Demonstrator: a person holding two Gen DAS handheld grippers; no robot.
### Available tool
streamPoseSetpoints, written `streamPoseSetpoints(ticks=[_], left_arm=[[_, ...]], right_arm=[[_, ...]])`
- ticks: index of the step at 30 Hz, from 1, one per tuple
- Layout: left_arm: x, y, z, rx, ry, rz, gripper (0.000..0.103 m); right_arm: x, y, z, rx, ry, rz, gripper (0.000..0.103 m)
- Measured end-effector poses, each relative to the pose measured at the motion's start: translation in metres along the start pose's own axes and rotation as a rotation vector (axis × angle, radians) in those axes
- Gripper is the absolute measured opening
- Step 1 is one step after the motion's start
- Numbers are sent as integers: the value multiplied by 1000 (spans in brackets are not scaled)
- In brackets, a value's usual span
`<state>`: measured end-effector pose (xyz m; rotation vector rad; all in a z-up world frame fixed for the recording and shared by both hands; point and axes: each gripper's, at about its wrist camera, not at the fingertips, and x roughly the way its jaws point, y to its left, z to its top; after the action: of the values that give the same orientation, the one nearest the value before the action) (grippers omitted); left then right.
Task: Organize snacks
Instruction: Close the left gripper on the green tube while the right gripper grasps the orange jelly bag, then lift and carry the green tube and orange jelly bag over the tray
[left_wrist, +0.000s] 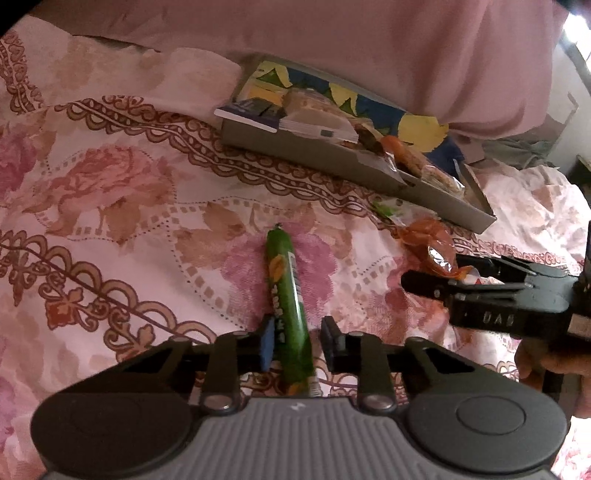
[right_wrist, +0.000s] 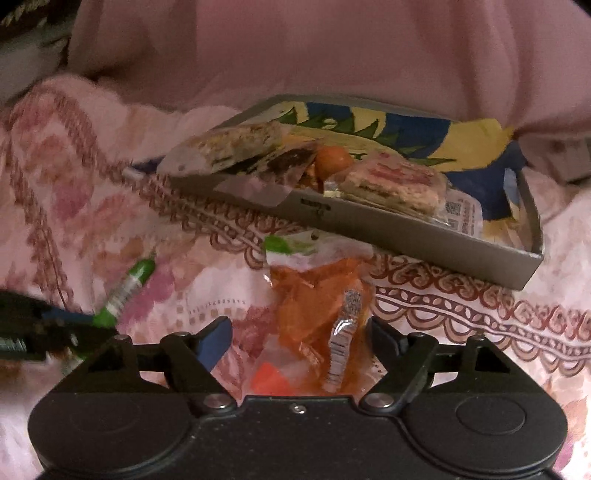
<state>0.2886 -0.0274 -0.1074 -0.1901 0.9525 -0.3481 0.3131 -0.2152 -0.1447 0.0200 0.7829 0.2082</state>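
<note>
Floral bedspread (left_wrist: 110, 192) carries everything — left tongs (left_wrist: 295, 341) straddle the green stick pack (left_wrist: 290, 295), pads not quite touching; right tongs (right_wrist: 299, 341) spread around the orange packet (right_wrist: 317, 306); the snack box (right_wrist: 406, 232) lies at one o'clock.

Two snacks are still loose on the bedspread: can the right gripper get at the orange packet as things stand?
Probably yes: the orange packet lies between the right gripper's open jaws, nothing covering it.
</note>
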Motion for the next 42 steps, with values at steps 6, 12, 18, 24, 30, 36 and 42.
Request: streamPoseSetpoints(ticks=[6,12,18,24,30,36,42], left_arm=[[8,-1,3,-3,-4,13,24],[9,1,4,-24,-12,5,21],[6,1,4,-42,-18,6,19],[1,-4,4,-54,-10,10,19],[-7,-6,4,-71,-31,0,19],[-22,-5,8,-118,-89,-49,19],[-42,-9,24,-144,-183,-98,19]], right_arm=[[3,-3,6,74,-19,-23,73],[1,1,5,46,-32,-40,54],[-4,21,1,-26,-26,-32,50],[-12,35,-6,-70,-14,-6,49],[-25,41,-6,-75,-36,-6,49],[-42,42,0,-63,-89,6,49],[-60,33,20,-10,-194,3,49]])
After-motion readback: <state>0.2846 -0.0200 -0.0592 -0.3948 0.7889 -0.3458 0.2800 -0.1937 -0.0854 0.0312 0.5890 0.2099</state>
